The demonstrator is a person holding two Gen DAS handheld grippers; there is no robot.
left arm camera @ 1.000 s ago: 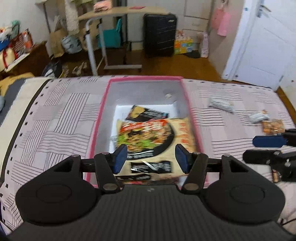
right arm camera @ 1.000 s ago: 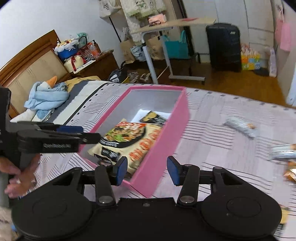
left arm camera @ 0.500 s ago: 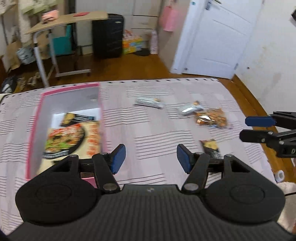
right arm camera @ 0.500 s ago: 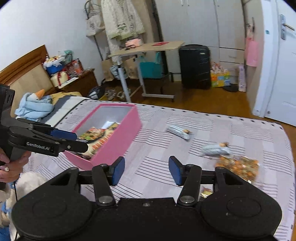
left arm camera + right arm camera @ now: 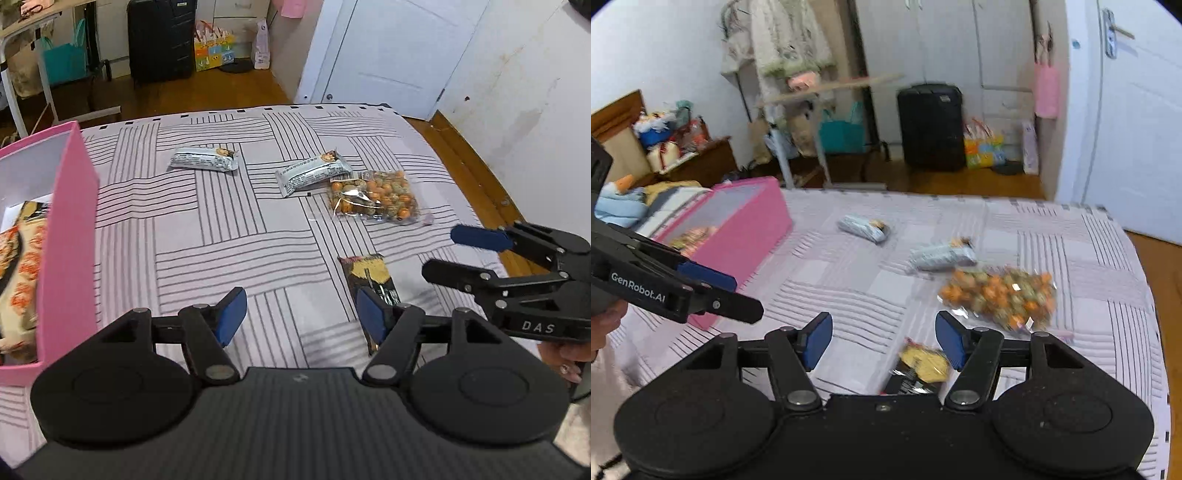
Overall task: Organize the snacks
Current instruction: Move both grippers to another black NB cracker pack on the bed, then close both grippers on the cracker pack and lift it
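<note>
Both handheld grippers are matte black plastic, with blue pads on slim fingers, silver pivot screws and two round discs on a ribbed body. The left gripper (image 5: 297, 314) reads "GenRobot.AI" in white; the right gripper (image 5: 882, 341) reads "DAS".

Both black two-finger grippers w/ blue pads, left (image 5: 299, 314) & right (image 5: 882, 339), jaws apart, just been opening, nothing between.

"das" on right claw (image 5: 454, 254) — "genrobot.ai" on left claw (image 5: 738, 295)
</note>
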